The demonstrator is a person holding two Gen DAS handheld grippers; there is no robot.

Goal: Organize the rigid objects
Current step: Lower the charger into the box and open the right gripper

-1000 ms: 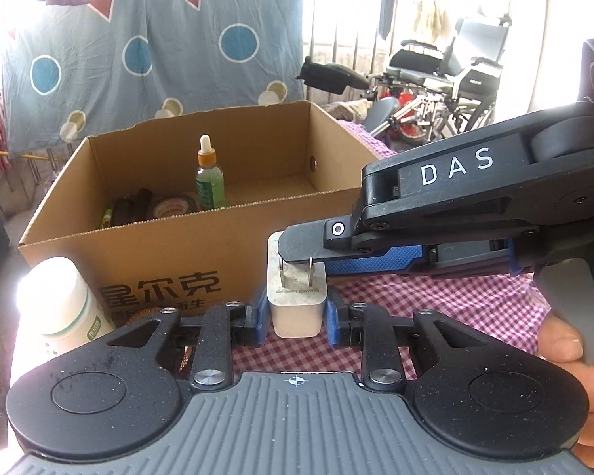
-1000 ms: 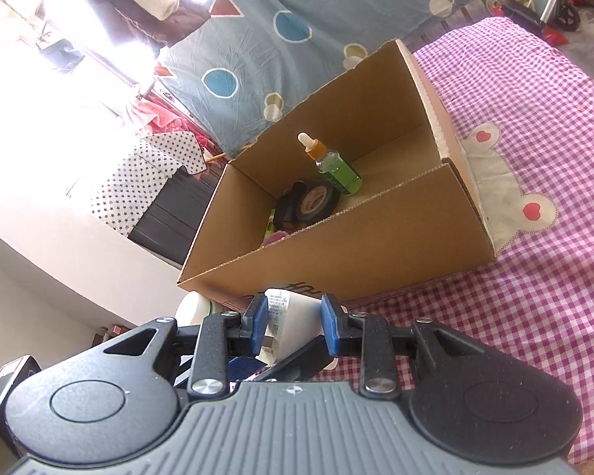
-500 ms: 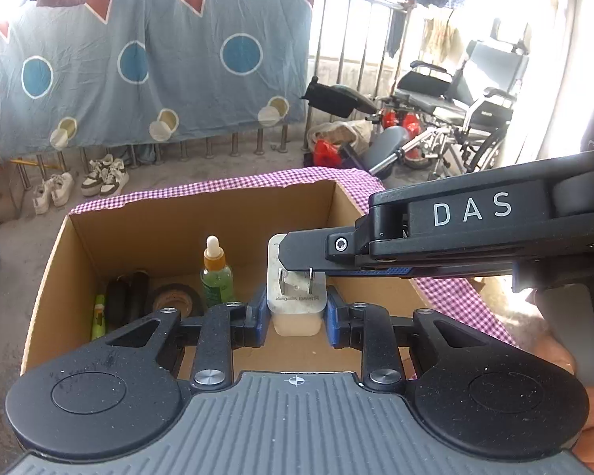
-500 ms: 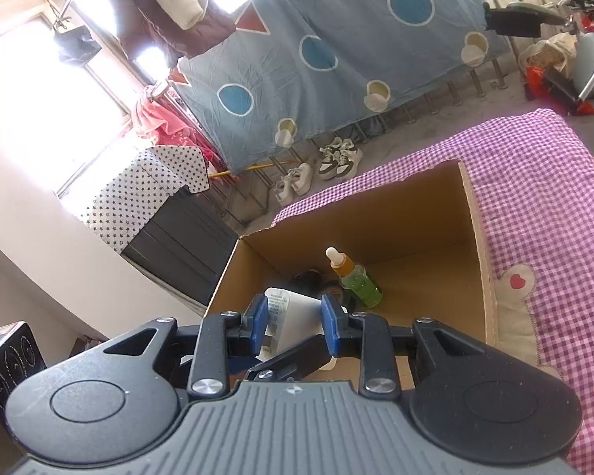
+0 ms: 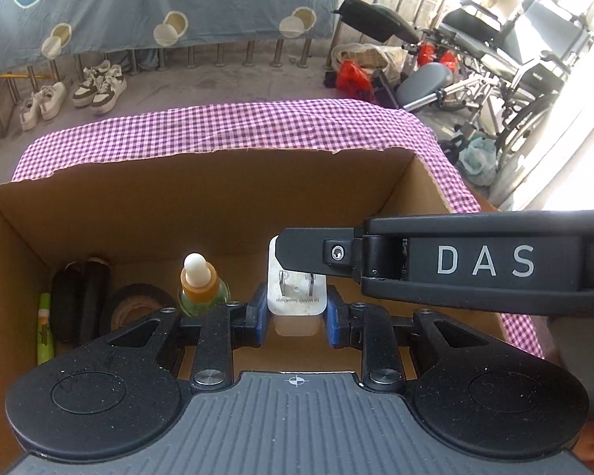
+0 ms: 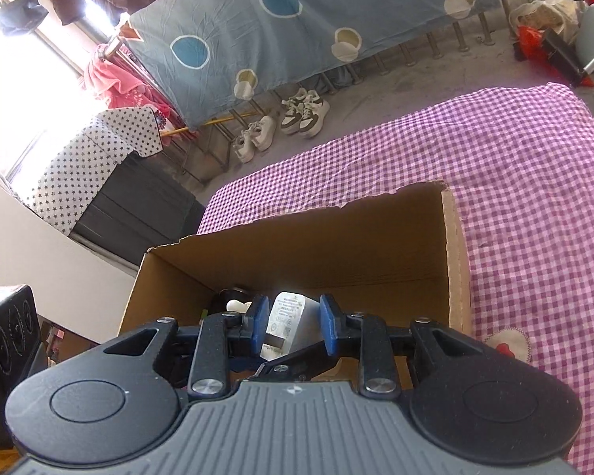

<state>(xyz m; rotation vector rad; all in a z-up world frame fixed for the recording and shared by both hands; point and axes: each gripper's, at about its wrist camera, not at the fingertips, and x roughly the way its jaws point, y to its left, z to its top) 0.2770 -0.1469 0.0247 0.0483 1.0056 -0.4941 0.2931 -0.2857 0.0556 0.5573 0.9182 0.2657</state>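
Note:
A white charger plug (image 5: 295, 301) with its two prongs facing me sits between the blue pads of my left gripper (image 5: 297, 312), which is shut on it. My right gripper (image 6: 291, 328) is shut on the same charger (image 6: 287, 316); in the left wrist view its black finger (image 5: 316, 253) reaches in from the right across the charger's top. Both hang over the open cardboard box (image 5: 217, 182). Inside the box stand a green dropper bottle (image 5: 200, 285), a black tape roll (image 5: 134, 308), dark cylinders (image 5: 79, 301) and a green pen (image 5: 45, 332).
The box stands on a purple checked cloth (image 5: 217, 126) that ends just behind it. Beyond are shoes (image 5: 99, 87) on the floor, a railing with a blue sheet, and a wheelchair (image 5: 514, 63). A black speaker (image 6: 4, 340) stands at the left.
Both grippers have carried the charger forward from in front of the box's near wall to above its inside. Both views now tilt down into the box.

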